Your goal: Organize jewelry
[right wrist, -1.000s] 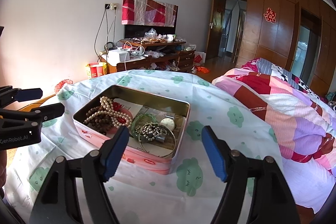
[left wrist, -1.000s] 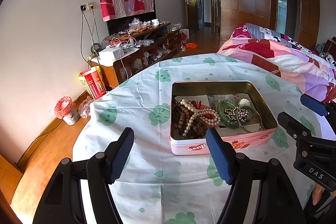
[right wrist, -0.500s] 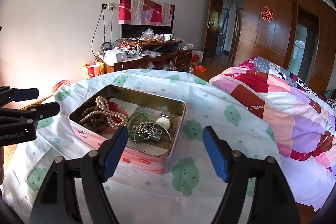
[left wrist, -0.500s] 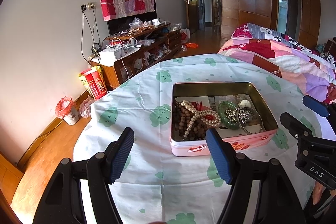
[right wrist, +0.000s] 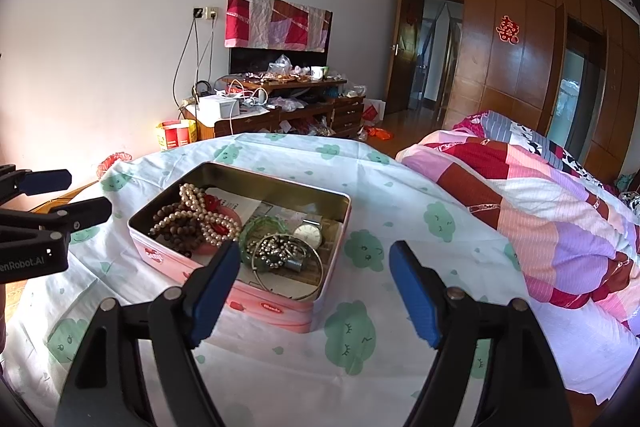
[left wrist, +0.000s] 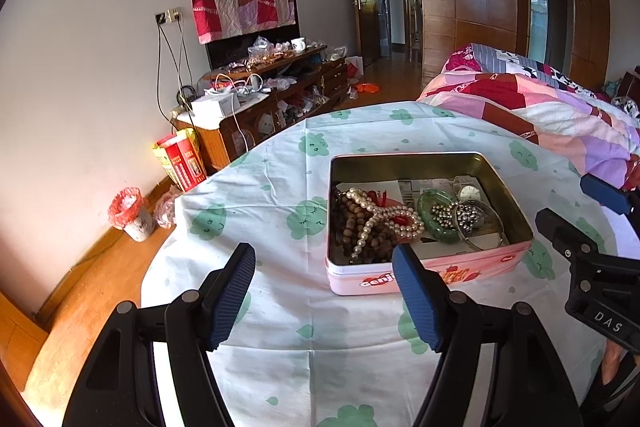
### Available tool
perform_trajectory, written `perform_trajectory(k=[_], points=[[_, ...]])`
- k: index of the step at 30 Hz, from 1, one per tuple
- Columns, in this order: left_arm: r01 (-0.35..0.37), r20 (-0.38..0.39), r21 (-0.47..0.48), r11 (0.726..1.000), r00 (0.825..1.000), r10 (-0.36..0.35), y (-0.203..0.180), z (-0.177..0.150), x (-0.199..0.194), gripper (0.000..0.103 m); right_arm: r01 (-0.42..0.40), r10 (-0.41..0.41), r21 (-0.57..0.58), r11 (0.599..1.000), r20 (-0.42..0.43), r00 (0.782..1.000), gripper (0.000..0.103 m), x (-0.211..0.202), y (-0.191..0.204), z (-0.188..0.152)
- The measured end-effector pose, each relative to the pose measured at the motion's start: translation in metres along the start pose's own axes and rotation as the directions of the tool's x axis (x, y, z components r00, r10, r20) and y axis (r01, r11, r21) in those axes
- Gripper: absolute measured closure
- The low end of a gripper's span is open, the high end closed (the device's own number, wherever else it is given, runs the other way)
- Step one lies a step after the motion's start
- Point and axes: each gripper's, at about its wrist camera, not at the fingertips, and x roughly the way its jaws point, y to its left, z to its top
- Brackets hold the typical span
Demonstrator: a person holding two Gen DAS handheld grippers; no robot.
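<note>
A pink tin (left wrist: pixel 400 281) (right wrist: pixel 256 301) stands open on a table with a white, green-printed cloth (left wrist: pixel 280 195). In it lie a pearl necklace (left wrist: pixel 376 215) (right wrist: pixel 200 215), brown wooden beads (left wrist: pixel 352 225), a green bangle (left wrist: pixel 434 217) (right wrist: pixel 262 225), silver beads (left wrist: pixel 466 217) (right wrist: pixel 274 251) and a watch (left wrist: pixel 469 193) (right wrist: pixel 309 234). My left gripper (left wrist: pixel 322 255) (right wrist: pixel 90 191) hovers open at the tin's near left corner. My right gripper (right wrist: pixel 315 251) (left wrist: pixel 564 201) stands on the tin's other side, its jaws opening with nothing between them.
A bed with a patchwork quilt (right wrist: pixel 540 211) adjoins the table on the right. A cluttered wooden cabinet (left wrist: pixel 272 99) lines the far wall, with a red box (left wrist: pixel 180 159) and a small bin (left wrist: pixel 130 215) on the floor to the left.
The right gripper's jaws have spread slightly wider. Both hands and the tin stay where they were.
</note>
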Motion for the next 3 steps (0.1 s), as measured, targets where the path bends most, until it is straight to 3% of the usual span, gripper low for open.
perform_trajectory(k=[3], points=[[0.003,0.0,-0.004,1.0,1.0,-0.003,-0.0005,-0.0008,0.0,0.032,0.0,0.0,-0.001,1.0,-0.003,1.0,0.022,0.0001,0.0001,-0.0013]])
